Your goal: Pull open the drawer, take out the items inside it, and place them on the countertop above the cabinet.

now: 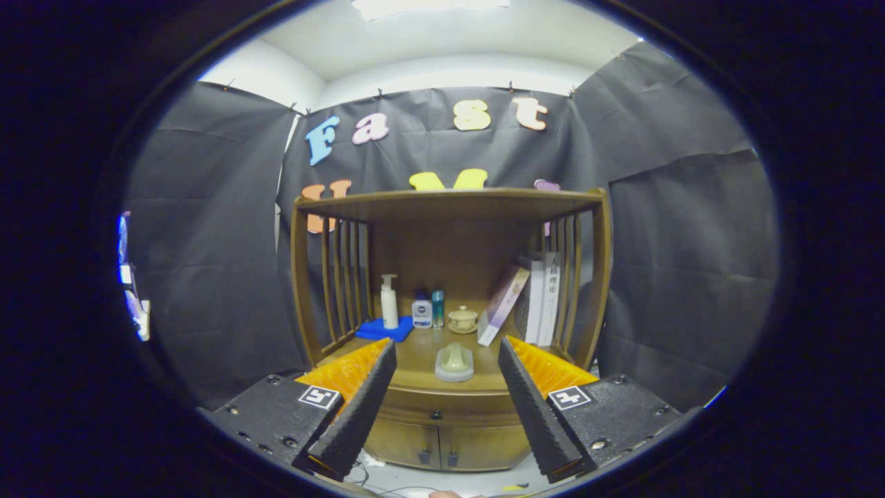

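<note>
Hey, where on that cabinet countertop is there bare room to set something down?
Bare wood lies on the countertop between the soap dish and the blue cloth, and right of the dish. The back row of bottles, cup and books is crowded. The gripper is open.

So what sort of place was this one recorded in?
Likely a staged recording booth: black cloth walls surround a wooden cabinet holding bottles and books. The open claw holds nothing.

Fisheye cam rides the gripper (442,408) (fingers spread wide apart), facing the brown wooden shelf cabinet (449,277) head-on from a bit back, approx countertop height.
</note>
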